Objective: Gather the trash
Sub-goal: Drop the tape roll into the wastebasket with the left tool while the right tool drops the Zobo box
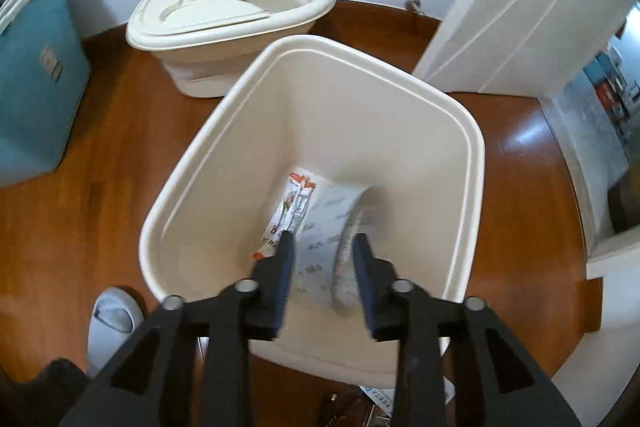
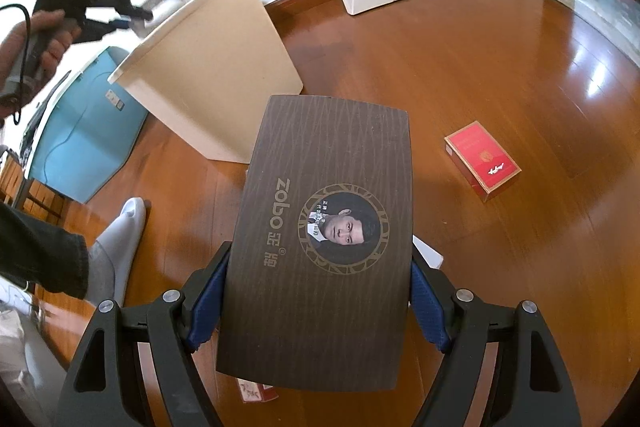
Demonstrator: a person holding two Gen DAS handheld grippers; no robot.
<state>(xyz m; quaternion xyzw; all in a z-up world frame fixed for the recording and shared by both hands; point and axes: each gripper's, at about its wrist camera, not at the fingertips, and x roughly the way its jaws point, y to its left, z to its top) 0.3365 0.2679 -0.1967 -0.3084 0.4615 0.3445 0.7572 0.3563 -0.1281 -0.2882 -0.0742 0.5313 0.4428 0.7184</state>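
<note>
Already the tall cream plastic waste bin (image 1: 400, 131) holds some of the trash: a curled white printed paper strip (image 1: 332, 227) and an orange-and-white sachet wrapper (image 1: 290, 211) lie at its bottom. The left gripper (image 1: 322, 247) hangs above the bin's mouth with its blue-padded jaws parted; the paper shows between the pads, but whether they touch it I cannot tell. If it clings to a pad, it could be lifted back out.

Next in size, the flat dark brown woodgrain box with gold lettering (image 2: 328, 227) is clamped across its width between the right gripper (image 2: 320, 291) pads, held above the wooden floor just beside the bin. Here lies the main risk, as I judge it: the box is broad and gripped near one end, so it could pivot or slip from the pads when tilted toward the opening, or catch on the rim and tip the bin.

Smaller still, a red cigarette pack (image 2: 482, 163) lies on the floor well apart from the bin and could be overlooked, as could a small red-and-white scrap (image 2: 256, 393) half hidden under the box.
</note>
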